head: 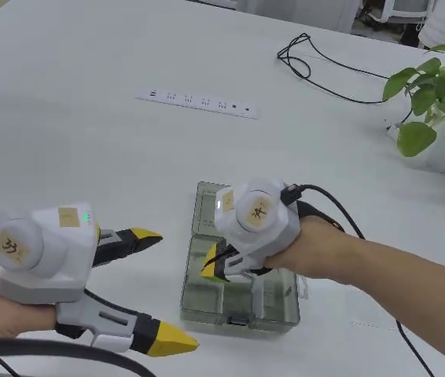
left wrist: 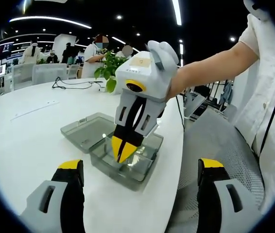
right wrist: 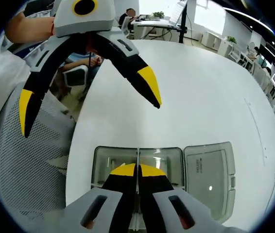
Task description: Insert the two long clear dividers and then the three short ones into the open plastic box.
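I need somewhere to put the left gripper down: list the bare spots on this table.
Bare table runs wide between the power strip and the left gripper. Also free: the stretch between the box and the plant. Crowded at the box, where the right gripper hangs over it.

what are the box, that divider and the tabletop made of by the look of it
The plastic box looks like smoke-tinted transparent hard plastic, glossy; the table shows through its walls. The clear divider in the right gripper seems a thin colourless plastic strip, barely visible. The table is smooth matte white, likely laminate.
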